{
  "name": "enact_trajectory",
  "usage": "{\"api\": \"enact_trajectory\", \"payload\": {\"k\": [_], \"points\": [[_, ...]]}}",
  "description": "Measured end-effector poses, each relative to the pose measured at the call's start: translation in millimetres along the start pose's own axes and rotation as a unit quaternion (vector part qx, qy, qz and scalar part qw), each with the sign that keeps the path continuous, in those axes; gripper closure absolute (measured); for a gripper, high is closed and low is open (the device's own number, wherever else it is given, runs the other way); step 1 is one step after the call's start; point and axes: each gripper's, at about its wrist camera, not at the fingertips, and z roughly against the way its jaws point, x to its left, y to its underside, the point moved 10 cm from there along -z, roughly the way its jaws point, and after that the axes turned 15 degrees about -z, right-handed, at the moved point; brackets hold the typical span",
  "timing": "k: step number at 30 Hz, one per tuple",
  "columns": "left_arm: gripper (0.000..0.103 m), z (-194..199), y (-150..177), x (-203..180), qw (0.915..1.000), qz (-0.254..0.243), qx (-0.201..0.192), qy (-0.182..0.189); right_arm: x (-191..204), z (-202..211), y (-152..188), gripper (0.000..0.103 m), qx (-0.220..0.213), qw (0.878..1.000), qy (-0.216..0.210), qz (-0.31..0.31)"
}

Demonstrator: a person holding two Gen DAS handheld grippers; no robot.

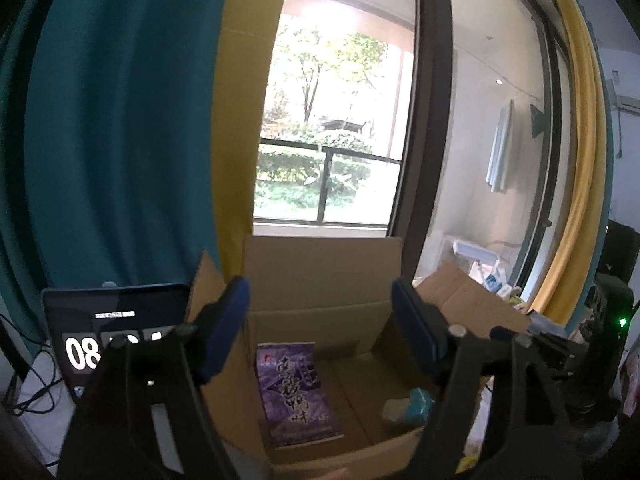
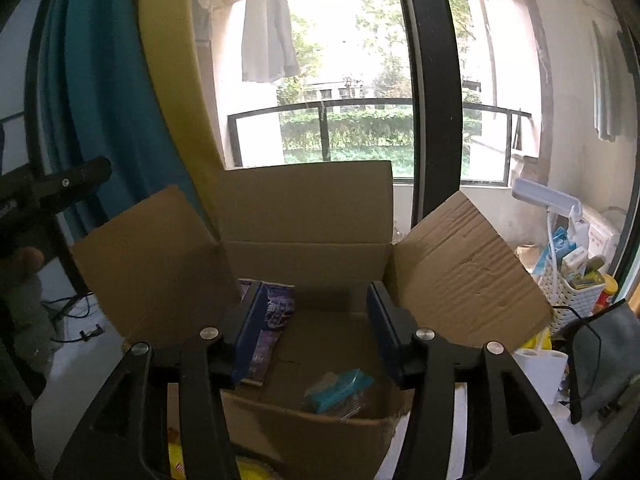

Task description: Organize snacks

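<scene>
Hovering over the open box [image 2: 304,220], both grippers are standing spread and empty. The left gripper [image 1: 320,332] is looking straight down at the purple pack [image 1: 296,392], lying flat with its long axis running away from the jaws. The right gripper [image 2: 316,328] is sitting nearer the teal packet [image 2: 340,394], just below its jaws.

A tall window [image 1: 332,120] with a dark frame [image 1: 424,120] fills the far side, bright with daylight. Beyond it a balcony railing [image 2: 360,108] fronts green bushes and trees. A teal curtain [image 1: 120,140] with a yellow edge hangs on the left; another yellow curtain [image 1: 580,160] hangs on the right. Pale cloth [image 2: 268,32] hangs outside.
</scene>
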Motion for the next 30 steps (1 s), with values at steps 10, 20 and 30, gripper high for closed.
{"api": "enact_trajectory", "payload": {"k": [10,20,30], "points": [[0.028,62.9,7.6,-16.3,0.9999,-0.001,-0.005,0.013,14.6,51.6,19.1,0.048,0.000,1.000,-0.014,0.006],[0.028,107.2,32.9,-39.8,0.9993,-0.005,0.012,0.035,35.3,103.1,44.7,0.048,0.003,1.000,-0.026,0.015],[0.028,138.7,85.1,-55.8,0.9977,-0.006,0.050,0.045,41.6,138.1,72.9,0.046,0.015,0.999,-0.036,0.019]]}}
